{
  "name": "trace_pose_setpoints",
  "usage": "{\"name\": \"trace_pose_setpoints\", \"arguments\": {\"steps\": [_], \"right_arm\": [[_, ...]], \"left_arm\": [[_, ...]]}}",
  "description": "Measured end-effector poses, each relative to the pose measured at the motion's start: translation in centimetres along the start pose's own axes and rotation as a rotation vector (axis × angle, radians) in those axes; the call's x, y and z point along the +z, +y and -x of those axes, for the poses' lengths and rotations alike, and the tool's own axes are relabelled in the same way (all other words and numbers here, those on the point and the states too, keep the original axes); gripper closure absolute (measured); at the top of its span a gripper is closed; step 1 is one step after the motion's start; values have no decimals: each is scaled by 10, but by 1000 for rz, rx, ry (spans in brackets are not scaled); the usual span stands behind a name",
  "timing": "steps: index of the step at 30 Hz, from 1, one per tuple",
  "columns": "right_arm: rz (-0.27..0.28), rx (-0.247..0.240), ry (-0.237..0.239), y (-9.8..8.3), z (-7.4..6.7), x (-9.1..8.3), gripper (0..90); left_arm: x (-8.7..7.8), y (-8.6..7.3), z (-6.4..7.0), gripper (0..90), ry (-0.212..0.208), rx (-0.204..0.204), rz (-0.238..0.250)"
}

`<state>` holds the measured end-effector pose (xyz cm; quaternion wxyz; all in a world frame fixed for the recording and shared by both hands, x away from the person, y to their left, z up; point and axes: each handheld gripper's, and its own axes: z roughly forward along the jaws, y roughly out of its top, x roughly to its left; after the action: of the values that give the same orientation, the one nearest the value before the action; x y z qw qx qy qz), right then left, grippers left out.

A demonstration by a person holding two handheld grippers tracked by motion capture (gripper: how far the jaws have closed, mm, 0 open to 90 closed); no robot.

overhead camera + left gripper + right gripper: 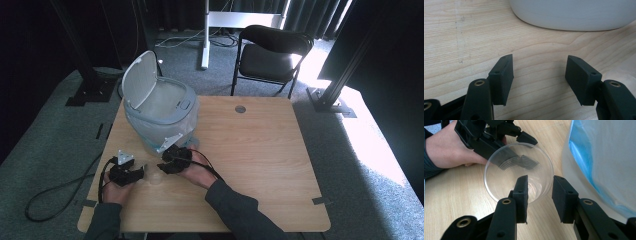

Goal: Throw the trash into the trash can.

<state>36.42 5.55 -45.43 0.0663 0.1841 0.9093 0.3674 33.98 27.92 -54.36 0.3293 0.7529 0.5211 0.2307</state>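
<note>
From above, both forearms come in from the near edge of the table. The left hand holds the left gripper low over the wood near the front left, pointing rightward. The right hand holds the right gripper just in front of the bin, pointing left toward the other gripper. A clear cup lies on the table between the two grippers. The bin stands at the left rear of the table with its lid swung up. A black chair stands on the floor beyond the far edge.

In the left gripper view, the left gripper hangs just above the bare wood, jaws wide apart with nothing between them. The bin's pale base curves across the top, ahead of the jaws.

In the right gripper view, the right gripper has its jaws narrowly apart, straddling the near rim of the cup; one jaw sits inside the mouth, the other outside the wall. Whether they pinch the wall I cannot tell. The cup lies on its side, mouth toward the camera. Behind it are the left hand and left gripper. The bin's liner is at the right.
</note>
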Motion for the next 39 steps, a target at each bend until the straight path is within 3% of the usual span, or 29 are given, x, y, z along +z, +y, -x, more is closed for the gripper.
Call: {"name": "trace_pose_setpoints", "arguments": {"steps": [14,20,39], "right_arm": [[-44,-64,5,-5,-5,2,807],[-33,-76,11,-7,-6,-3,853],[17,-63,-24,-8,2,-25,859]], "left_arm": [[0,0,0,398,0,2,-4],[0,0,0,398,0,2,-4],[0,0,0,398,0,2,-4]]}}
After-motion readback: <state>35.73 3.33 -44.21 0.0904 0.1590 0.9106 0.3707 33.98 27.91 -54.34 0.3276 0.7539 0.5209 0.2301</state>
